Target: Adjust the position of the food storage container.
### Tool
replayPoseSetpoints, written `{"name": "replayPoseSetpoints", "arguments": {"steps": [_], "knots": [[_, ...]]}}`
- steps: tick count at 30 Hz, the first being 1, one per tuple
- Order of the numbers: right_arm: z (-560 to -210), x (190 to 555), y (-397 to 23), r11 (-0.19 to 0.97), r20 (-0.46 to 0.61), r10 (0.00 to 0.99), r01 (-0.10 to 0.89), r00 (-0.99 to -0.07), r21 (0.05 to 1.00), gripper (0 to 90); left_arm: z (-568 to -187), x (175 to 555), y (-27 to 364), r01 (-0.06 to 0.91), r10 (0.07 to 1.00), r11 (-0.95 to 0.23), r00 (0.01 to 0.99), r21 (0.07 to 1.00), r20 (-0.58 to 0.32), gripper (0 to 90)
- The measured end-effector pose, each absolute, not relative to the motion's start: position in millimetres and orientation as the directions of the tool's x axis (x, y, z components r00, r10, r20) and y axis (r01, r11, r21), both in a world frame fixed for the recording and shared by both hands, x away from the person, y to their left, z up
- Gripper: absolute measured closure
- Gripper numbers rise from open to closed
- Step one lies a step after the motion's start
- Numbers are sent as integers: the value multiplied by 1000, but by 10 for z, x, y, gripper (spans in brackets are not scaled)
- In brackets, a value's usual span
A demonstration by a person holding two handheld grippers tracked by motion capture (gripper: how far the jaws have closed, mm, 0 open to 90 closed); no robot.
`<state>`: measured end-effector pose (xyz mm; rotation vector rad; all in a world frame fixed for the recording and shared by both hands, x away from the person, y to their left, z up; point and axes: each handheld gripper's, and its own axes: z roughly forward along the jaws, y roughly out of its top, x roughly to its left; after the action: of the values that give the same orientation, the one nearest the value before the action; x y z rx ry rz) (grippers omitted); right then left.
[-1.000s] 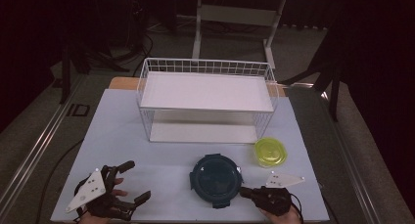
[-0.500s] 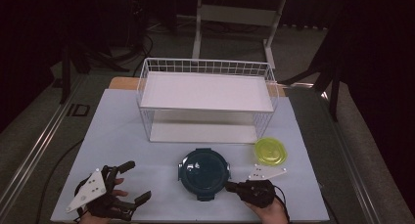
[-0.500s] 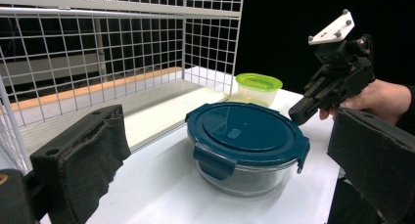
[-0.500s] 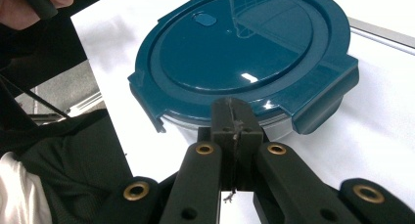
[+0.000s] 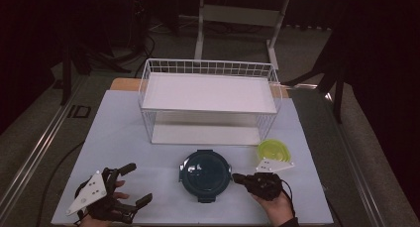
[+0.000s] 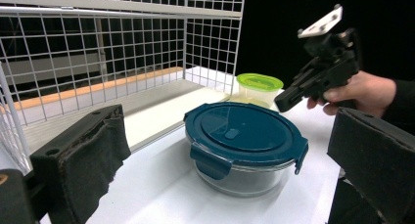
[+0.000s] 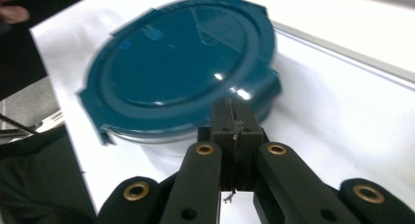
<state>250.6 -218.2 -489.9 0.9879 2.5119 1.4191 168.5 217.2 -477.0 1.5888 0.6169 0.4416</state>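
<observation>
A round glass container with a dark teal clip lid [image 5: 205,173] [image 6: 242,136] [image 7: 181,62] stands on the white table in front of the rack. My right gripper [image 5: 237,178] [image 7: 235,117] lies level at the container's right side. Its jaws are shut with nothing between them, and their tips are against the container's rim. The left gripper view shows the right gripper [image 6: 283,102] behind the container, held by a hand. My left gripper [image 5: 137,183] [image 6: 227,150] rests at the table's front left, open and empty, facing the container from a distance.
A white wire rack with two shelves [image 5: 208,88] [image 6: 98,62] stands at the middle back of the table [image 5: 124,133]. A small tub with a yellow-green lid [image 5: 273,149] [image 6: 258,87] sits beside the rack's right front corner, just behind the right gripper.
My right gripper has slid left, and the teal-lidded container has shifted left ahead of it. The left gripper has stayed where it was.
</observation>
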Motion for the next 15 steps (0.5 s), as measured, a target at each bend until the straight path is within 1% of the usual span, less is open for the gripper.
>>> {"name": "replayPoseSetpoints", "arguments": {"steps": [5, 10, 15], "knots": [[-4976, 2593, -2194, 368, 222, 606, 516, -764, 773, 900, -4773, 1687, 2166, 128, 621, -44, 781, 991, -73, 8], [-5015, 2650, -2151, 379, 228, 601, 525, -766, 762, 900, -4772, 1684, 2169, 127, 621, -45, 780, 991, -72, 8], [-5016, 2657, -2149, 367, 240, 602, 531, -761, 764, 900, -4777, 1689, 2163, 129, 618, -46, 782, 991, -73, 8]]}}
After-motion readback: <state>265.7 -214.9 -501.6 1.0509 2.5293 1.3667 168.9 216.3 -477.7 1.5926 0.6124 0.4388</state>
